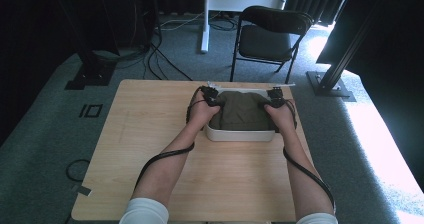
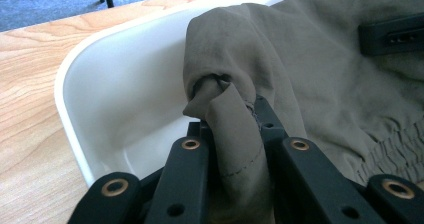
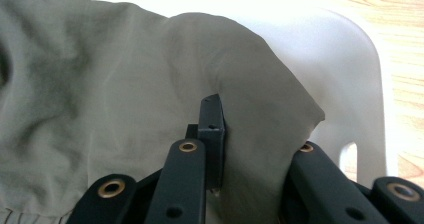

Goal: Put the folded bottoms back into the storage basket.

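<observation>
An olive-green cloth lies bunched in a white plastic tub at the far middle of the wooden table. My left gripper is at the tub's left side, shut on a fold of the cloth that rises between its jaws. My right gripper is at the tub's right side, shut on another fold of the cloth. In the left gripper view the tub's white wall curves to the left of the cloth, and the right gripper shows at the far side.
A black folding chair stands beyond the table's far edge, beside a white post. Black stands and cables sit on the grey carpet at the left. A handle slot shows in the tub's wall.
</observation>
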A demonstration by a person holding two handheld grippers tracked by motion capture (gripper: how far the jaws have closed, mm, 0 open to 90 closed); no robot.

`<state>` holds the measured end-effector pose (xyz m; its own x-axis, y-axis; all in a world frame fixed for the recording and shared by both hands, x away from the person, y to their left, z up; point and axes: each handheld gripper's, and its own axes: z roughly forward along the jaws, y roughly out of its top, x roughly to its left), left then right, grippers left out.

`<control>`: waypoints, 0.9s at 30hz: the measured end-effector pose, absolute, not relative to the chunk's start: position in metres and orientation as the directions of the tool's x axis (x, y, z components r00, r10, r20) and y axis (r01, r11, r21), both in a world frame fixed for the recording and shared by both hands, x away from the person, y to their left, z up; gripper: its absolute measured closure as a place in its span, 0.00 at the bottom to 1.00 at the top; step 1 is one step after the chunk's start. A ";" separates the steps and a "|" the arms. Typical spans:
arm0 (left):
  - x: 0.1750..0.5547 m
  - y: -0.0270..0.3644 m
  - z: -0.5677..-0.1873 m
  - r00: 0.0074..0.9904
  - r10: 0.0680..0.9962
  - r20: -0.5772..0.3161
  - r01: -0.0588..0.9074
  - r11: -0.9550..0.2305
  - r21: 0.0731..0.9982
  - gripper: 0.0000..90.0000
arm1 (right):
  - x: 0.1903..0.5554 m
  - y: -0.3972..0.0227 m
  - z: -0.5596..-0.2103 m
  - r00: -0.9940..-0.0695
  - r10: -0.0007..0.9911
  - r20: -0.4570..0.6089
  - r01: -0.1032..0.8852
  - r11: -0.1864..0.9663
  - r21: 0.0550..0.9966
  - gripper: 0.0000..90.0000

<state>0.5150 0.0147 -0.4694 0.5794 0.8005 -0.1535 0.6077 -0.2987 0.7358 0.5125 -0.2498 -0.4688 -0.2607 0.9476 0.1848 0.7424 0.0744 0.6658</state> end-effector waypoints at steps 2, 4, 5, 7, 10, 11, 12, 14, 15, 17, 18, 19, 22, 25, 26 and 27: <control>0.515 0.013 -0.470 0.574 0.805 -0.151 0.617 -0.304 0.726 0.89 | 0.513 -0.249 -0.469 -0.260 0.949 0.180 0.747 0.079 0.660 0.83; 0.516 0.012 -0.470 0.566 0.812 -0.140 0.617 -0.305 0.725 0.83 | 0.513 -0.250 -0.471 -0.253 0.955 0.156 0.753 0.093 0.651 0.79; 0.516 0.012 -0.470 0.566 0.812 -0.140 0.617 -0.305 0.725 0.81 | 0.513 -0.250 -0.471 -0.253 0.955 0.156 0.753 0.093 0.651 0.79; 0.515 0.010 -0.470 0.575 0.810 -0.111 0.603 -0.329 0.727 0.77 | 0.513 -0.251 -0.471 -0.254 0.959 0.123 0.744 0.112 0.659 0.73; 0.515 0.006 -0.471 0.582 0.807 -0.101 0.605 -0.348 0.716 0.70 | 0.512 -0.251 -0.473 -0.268 0.957 0.108 0.747 0.136 0.651 0.68; 0.515 0.005 -0.471 0.580 0.808 -0.105 0.608 -0.344 0.715 0.66 | 0.512 -0.251 -0.474 -0.275 0.956 0.107 0.747 0.142 0.650 0.67; 0.515 0.005 -0.471 0.577 0.809 -0.113 0.613 -0.336 0.715 0.61 | 0.511 -0.251 -0.474 -0.281 0.953 0.117 0.746 0.140 0.651 0.63; 0.516 0.005 -0.471 0.569 0.813 -0.121 0.621 -0.329 0.711 0.59 | 0.510 -0.251 -0.474 -0.287 0.951 0.115 0.741 0.145 0.656 0.62; 0.516 0.006 -0.471 0.570 0.813 -0.123 0.622 -0.328 0.711 0.54 | 0.509 -0.250 -0.473 -0.290 0.949 0.121 0.735 0.140 0.663 0.60; 0.515 0.006 -0.471 0.566 0.815 -0.123 0.624 -0.326 0.710 0.45 | 0.508 -0.251 -0.472 -0.301 0.944 0.136 0.722 0.133 0.679 0.55; 0.515 0.007 -0.470 0.566 0.817 -0.113 0.614 -0.326 0.719 0.45 | 0.508 -0.251 -0.471 -0.304 0.941 0.149 0.715 0.121 0.689 0.52; 0.515 0.008 -0.469 0.564 0.818 -0.111 0.612 -0.324 0.722 0.41 | 0.508 -0.252 -0.469 -0.311 0.938 0.151 0.702 0.120 0.702 0.48; 0.513 0.011 -0.464 0.560 0.814 -0.154 0.635 -0.303 0.710 0.43 | 0.505 -0.253 -0.465 -0.337 0.925 0.172 0.663 0.104 0.741 0.36; 0.511 0.013 -0.458 0.575 0.807 -0.131 0.601 -0.309 0.737 0.34 | 0.502 -0.253 -0.460 -0.349 0.920 0.176 0.627 0.090 0.774 0.22; 0.509 0.014 -0.457 0.591 0.799 -0.109 0.585 -0.332 0.740 0.34 | 0.501 -0.253 -0.459 -0.346 0.922 0.173 0.620 0.087 0.780 0.19; 0.508 0.014 -0.456 0.602 0.792 -0.101 0.570 -0.337 0.750 0.33 | 0.500 -0.253 -0.458 -0.342 0.924 0.173 0.620 0.083 0.780 0.19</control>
<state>0.5078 0.0145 -0.4560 0.6022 0.7919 -0.1014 0.5695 -0.3371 0.7497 0.5000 -0.2528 -0.4577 -0.3416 0.9239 0.1726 0.6197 0.0833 0.7804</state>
